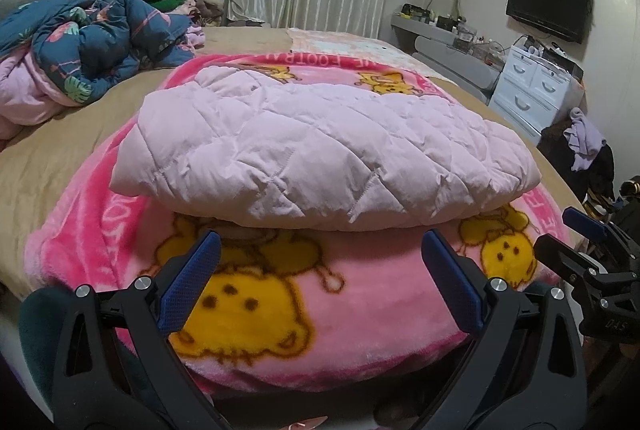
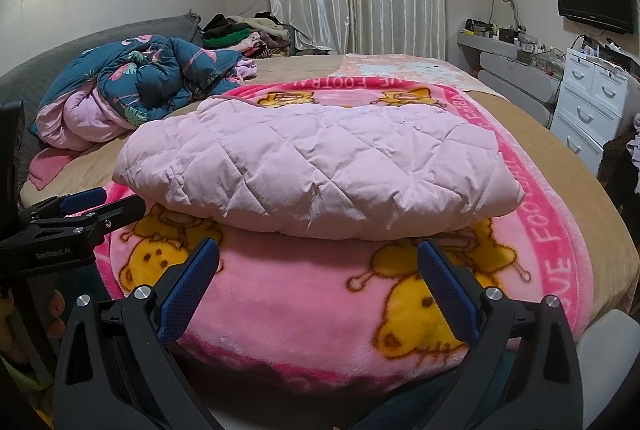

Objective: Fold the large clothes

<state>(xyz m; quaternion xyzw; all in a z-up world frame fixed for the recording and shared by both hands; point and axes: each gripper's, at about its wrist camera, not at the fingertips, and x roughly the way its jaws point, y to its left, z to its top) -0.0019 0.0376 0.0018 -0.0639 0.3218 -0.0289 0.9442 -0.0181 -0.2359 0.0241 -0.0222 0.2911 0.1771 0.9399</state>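
A pale lilac quilted jacket [image 1: 320, 150] lies in the middle of both frames, already gathered into a thick, rounded packet on a pink plush blanket [image 1: 340, 310] printed with yellow cartoon bears, which is spread over the tan bed [image 1: 72, 134]. The left gripper [image 1: 320, 270] fills the bottom of its own view with its blue-padded fingers [image 1: 188, 282] spread wide and holding nothing, tips just short of the jacket's near edge; the right gripper [image 2: 318, 274] stands the same way in its view, fingers wide and empty. Each gripper also shows at the side of the other's frame. The fold looks close to finished, so the step in hand seems to be a last tidy or one more fold. To do that well, I would bring both grippers low to the near edge, pinch through all the layers rather than the top skin alone, and lift evenly so the bundle does not slump to one side. The jacket is puffy, stitched in diamonds, with a smooth, slightly crinkled shell that probably slides and springs back once released; pressing it flat after folding should help. The blanket beneath is fleecy and soft and could drag along with a careless pinch. At the upper left of both frames a rumpled dark blue floral duvet [image 2: 152, 74] lies heaped, well apart from the jacket.
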